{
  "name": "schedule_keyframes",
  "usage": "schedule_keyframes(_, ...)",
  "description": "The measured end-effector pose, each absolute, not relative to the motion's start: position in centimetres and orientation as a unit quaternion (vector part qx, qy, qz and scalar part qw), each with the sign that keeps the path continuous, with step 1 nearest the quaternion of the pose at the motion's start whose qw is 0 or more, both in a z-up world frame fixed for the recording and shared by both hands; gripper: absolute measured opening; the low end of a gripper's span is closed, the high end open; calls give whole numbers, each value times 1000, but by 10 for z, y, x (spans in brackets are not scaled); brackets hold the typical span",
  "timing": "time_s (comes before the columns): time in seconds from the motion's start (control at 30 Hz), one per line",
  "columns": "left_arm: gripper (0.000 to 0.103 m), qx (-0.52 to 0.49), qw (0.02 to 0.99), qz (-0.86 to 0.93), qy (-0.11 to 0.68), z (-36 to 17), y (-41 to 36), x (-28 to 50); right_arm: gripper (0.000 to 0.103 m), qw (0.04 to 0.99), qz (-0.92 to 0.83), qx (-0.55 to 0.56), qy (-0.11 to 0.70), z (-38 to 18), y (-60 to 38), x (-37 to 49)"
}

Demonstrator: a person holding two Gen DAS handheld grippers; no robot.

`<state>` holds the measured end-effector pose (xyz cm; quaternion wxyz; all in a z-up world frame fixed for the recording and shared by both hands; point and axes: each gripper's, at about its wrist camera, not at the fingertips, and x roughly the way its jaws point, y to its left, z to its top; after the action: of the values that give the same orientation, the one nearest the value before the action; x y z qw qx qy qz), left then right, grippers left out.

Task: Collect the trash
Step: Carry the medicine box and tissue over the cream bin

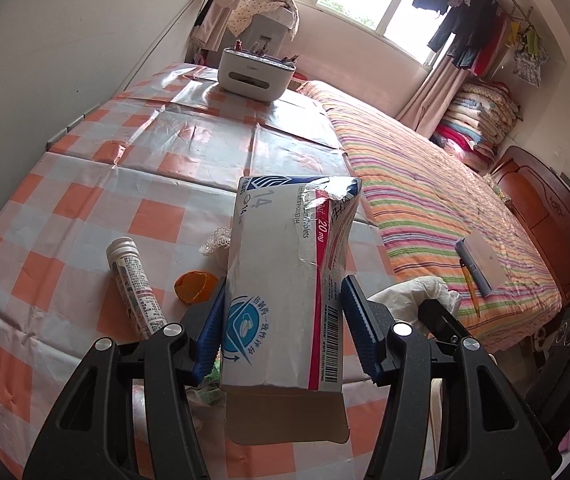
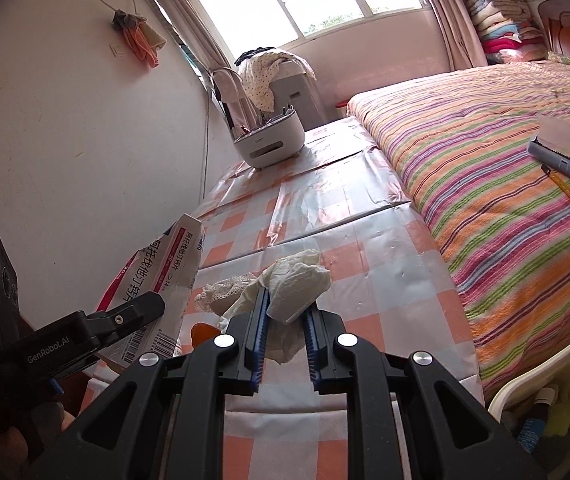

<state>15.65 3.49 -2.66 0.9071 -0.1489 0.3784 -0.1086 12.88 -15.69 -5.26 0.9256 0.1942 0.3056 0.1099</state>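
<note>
The left gripper (image 1: pixel 283 320) clamps a medicine box (image 1: pixel 285 280) between its blue pads (image 1: pixel 213 332), holding it lifted above the near edge of the table (image 1: pixel 85 208). The box is white with a red stripe, a barcode along one side and a torn far end; its near flap hangs open. In the right wrist view the same box (image 2: pixel 161 276) shows at the left, tilted, with the left gripper's black finger across it.

The right gripper (image 2: pixel 285 332) is closed on a crumpled white tissue (image 2: pixel 293 284), which bulges out past the fingertips above the checked tablecloth. Just beside it to the left lies a small piece of lace-edged wrapper (image 2: pixel 221 294), and an orange scrap (image 2: pixel 201 332) peeks out below that.

On the table under the left gripper, a white tube (image 1: pixel 135 284) with printed text lies on its side, near an orange peel cup (image 1: pixel 195 286) and the lace-edged wrapper (image 1: pixel 215 240). Whether the peel and tube touch cannot be told.

At the far end of the table stands a white holder (image 1: pixel 257 76) with pens in it. The bed (image 1: pixel 425 200) with its striped cover runs along the table's right side, and on it lie a notebook (image 1: pixel 481 260) and a yellow pencil (image 1: pixel 470 286), well apart from the trash.
</note>
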Motion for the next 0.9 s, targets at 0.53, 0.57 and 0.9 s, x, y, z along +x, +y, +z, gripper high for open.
schedule_keyframes(0.53,55,-128,901,-141,389,-32,-8,145,17,935,95,210,271,-33,-198,86)
schedule_keyframes(0.57,55,-127,901,-144,389,-32,-10,145,17,935,95,212,269,-33,-200,83)
schedule_keyframes(0.9,55,-109,896,-176,394,-36,-45,136,17,940,78,212,256,-30,-232,56)
